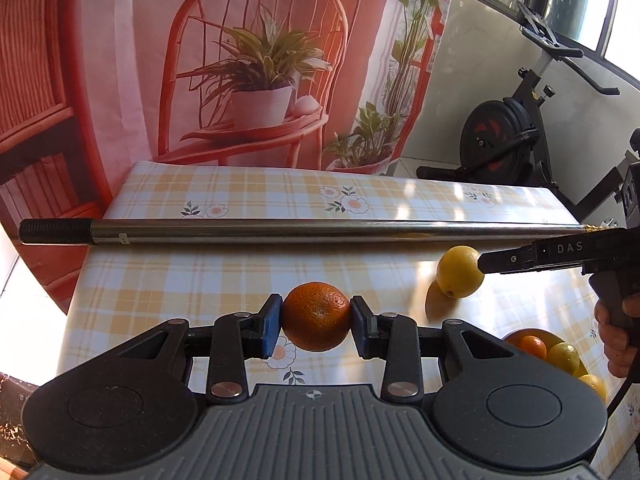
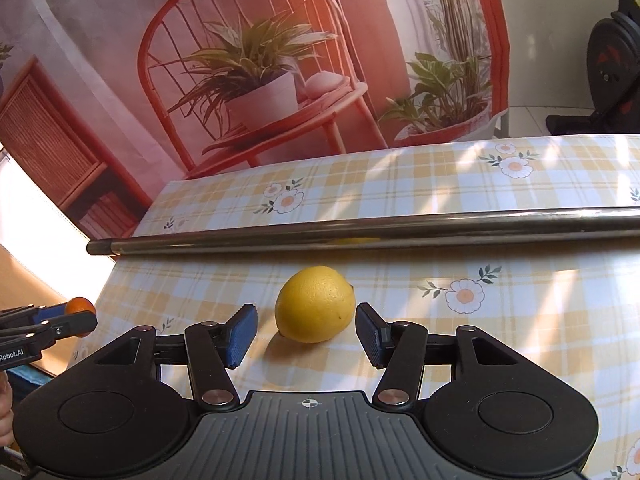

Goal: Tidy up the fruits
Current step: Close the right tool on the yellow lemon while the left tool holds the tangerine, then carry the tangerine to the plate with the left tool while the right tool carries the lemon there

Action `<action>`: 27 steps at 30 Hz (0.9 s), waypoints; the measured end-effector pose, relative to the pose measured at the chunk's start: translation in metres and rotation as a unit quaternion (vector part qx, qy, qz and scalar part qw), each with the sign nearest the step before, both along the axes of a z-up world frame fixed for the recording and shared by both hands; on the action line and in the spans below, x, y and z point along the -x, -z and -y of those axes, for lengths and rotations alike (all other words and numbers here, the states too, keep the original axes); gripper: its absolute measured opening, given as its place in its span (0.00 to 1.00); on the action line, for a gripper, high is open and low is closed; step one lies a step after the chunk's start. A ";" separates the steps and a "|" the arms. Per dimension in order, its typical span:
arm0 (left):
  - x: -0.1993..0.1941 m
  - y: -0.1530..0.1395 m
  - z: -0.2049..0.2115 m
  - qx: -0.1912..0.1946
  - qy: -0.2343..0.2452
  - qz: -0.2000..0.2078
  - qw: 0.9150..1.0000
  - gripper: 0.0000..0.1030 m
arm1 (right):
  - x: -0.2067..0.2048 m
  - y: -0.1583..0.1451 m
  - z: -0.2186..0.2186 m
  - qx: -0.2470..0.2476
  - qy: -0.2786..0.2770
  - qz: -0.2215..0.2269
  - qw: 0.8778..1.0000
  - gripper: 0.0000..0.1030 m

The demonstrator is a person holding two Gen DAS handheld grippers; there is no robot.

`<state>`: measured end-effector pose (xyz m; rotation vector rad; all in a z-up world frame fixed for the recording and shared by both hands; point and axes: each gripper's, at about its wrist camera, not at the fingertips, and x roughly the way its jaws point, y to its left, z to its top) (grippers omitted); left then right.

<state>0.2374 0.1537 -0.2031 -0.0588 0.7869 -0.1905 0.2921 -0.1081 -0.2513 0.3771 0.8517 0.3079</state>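
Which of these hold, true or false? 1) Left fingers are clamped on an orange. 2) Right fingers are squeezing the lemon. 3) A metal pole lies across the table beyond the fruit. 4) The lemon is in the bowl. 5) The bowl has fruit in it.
1) True. The left gripper has its blue fingers pressed on both sides of the orange.
2) False. The right gripper is open; the lemon sits between the fingers with a gap on each side.
3) True. The metal pole spans the table behind both fruits.
4) False. The lemon rests on the tablecloth, apart from the bowl.
5) True. The bowl holds several orange and yellow fruits.
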 end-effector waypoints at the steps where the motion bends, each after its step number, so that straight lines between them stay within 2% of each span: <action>1: 0.001 0.003 0.001 0.006 0.000 0.001 1.000 0.37 | -0.006 0.003 -0.004 -0.005 0.002 -0.009 1.000 0.50; 4: 0.006 0.008 0.003 0.012 0.004 0.004 1.000 0.37 | -0.022 0.013 -0.016 -0.004 0.010 -0.033 0.999 0.52; 5: 0.006 0.009 0.005 0.012 0.006 0.004 1.000 0.37 | -0.025 0.016 -0.019 0.002 0.018 -0.036 0.999 0.56; 7: 0.010 0.013 0.009 0.016 0.009 0.004 1.000 0.37 | -0.031 0.020 -0.024 0.007 0.031 -0.041 0.999 0.59; 15: 0.018 0.020 0.011 0.029 0.015 -0.003 0.999 0.37 | -0.048 0.042 -0.025 -0.011 0.072 -0.083 0.994 0.52; 22: 0.025 0.022 0.015 0.033 0.024 -0.008 0.999 0.37 | -0.043 0.047 -0.023 -0.027 0.091 -0.073 0.993 0.51; 27: 0.035 0.019 0.023 0.034 0.032 -0.003 0.999 0.37 | -0.027 0.041 -0.015 -0.035 0.094 -0.067 0.993 0.51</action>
